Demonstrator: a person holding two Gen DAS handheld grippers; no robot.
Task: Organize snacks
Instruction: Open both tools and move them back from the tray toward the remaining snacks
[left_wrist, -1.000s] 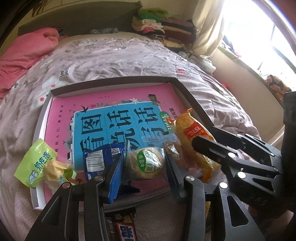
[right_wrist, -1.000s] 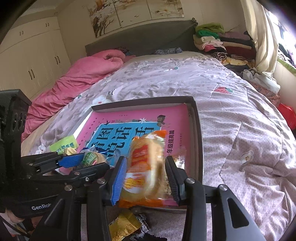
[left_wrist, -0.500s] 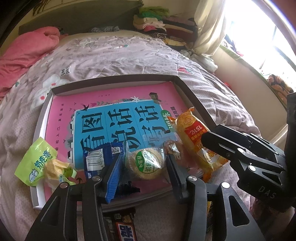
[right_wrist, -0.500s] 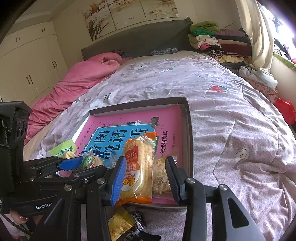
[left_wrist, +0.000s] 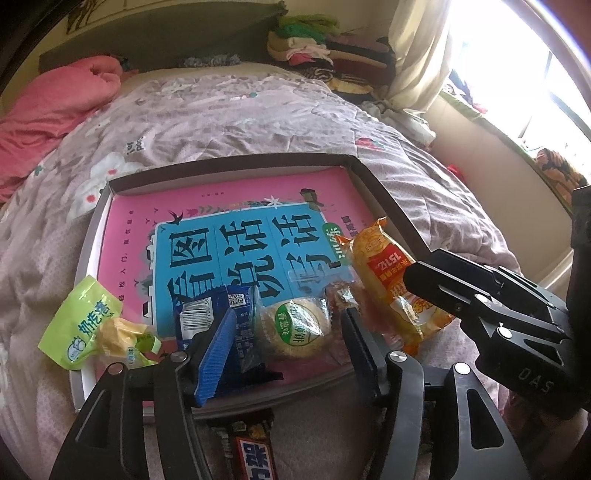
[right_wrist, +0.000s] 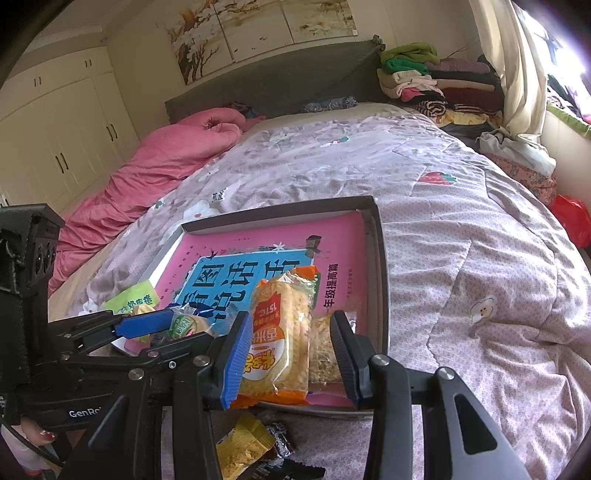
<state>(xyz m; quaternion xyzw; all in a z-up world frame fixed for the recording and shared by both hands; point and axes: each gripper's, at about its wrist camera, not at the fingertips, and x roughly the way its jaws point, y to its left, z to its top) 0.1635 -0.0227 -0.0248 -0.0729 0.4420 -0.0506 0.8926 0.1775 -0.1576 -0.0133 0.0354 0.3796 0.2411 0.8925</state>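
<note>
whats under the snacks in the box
A pink book with a blue title panel lies flat in the shallow box, and the snacks rest on its near part. The box floor beneath the book is covered, so it cannot be seen.

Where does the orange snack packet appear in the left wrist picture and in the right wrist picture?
Left wrist view: the orange snack packet lies right of centre, in the shallow box's near right corner, partly under the right gripper.
Right wrist view: the packet is low in the centre, between the right gripper's fingers.
Shared landmark: the pink and blue book lying in the box.
</note>
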